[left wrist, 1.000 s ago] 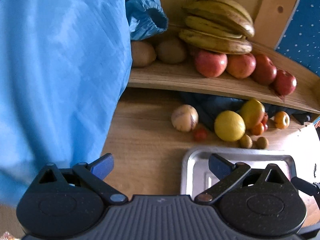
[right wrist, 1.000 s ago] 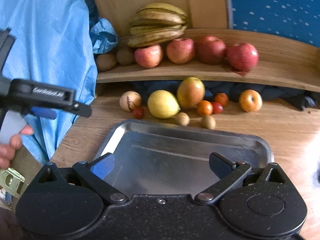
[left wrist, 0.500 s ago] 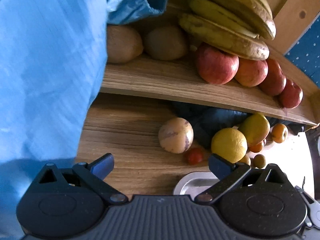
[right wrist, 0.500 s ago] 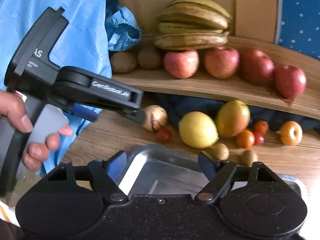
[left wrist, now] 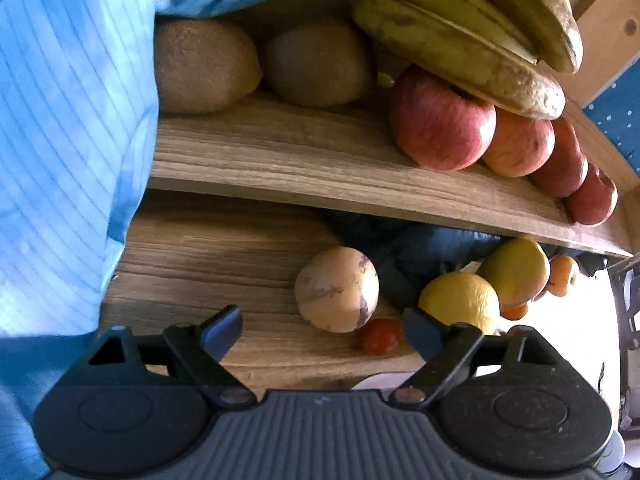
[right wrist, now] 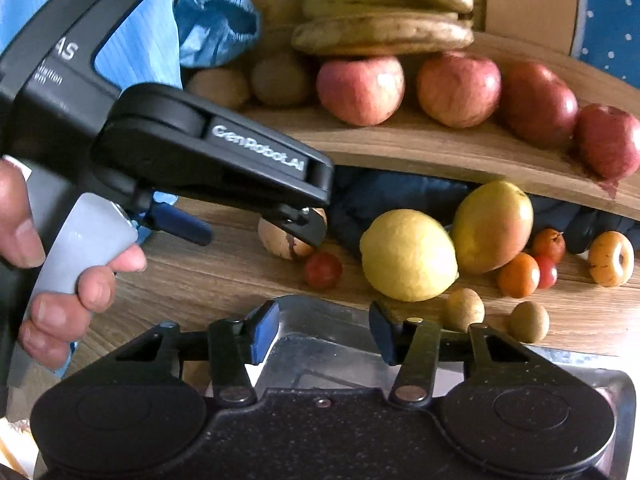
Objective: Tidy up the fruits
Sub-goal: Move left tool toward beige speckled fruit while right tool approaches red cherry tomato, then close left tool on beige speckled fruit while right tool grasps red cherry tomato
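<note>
The pale round fruit with brown streaks (left wrist: 337, 289) lay on the wooden tabletop (left wrist: 208, 256) under the shelf (left wrist: 320, 168), a small red tomato (left wrist: 382, 336) touching its lower right side and a yellow lemon (left wrist: 460, 302) near it on the right. It sat just ahead of the left gripper (left wrist: 322, 330), a little right of the midline between the jaws, so that hand was plainly the nearer one. The fruit was close to spherical, with no long axis to line up on. The left jaws had just been closing a little but stood wide apart with nothing between them. In the right wrist view the left gripper's tip (right wrist: 304, 224) reached down over that same fruit (right wrist: 280, 240), partly hiding it. The right gripper (right wrist: 324, 334) hung back over the metal tray (right wrist: 320, 360), its jaws having just been closing to a middling gap, empty. Judging from this, the left hand needed only a short push forward and down
</note>
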{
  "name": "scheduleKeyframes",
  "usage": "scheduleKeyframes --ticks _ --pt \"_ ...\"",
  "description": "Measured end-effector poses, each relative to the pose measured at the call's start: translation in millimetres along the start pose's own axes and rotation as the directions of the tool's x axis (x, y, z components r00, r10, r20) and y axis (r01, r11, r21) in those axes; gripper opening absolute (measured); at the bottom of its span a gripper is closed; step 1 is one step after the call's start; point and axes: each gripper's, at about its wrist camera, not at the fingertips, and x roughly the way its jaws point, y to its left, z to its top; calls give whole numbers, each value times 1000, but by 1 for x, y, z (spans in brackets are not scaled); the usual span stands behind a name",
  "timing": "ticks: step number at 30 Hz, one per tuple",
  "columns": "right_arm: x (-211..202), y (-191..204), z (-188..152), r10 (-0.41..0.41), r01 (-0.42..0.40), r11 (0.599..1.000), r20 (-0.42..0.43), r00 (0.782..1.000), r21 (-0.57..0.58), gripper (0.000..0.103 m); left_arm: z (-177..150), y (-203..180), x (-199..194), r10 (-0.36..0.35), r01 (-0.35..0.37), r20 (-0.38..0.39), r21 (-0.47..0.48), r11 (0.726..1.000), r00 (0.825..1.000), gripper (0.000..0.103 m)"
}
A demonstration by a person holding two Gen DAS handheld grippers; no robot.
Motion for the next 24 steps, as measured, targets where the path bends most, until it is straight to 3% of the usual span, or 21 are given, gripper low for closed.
scheduleKeyframes --ticks 10,24 --pt "20 8 10 13 -13 1000 -2 1000 -29 50 4 6 12 -33 33 -2 -36 999 999 67" --pt "44 6 20 11 -11 1000 -18 1000 3 46 -2 10 14 -70 70 14 -46 996 997 52"
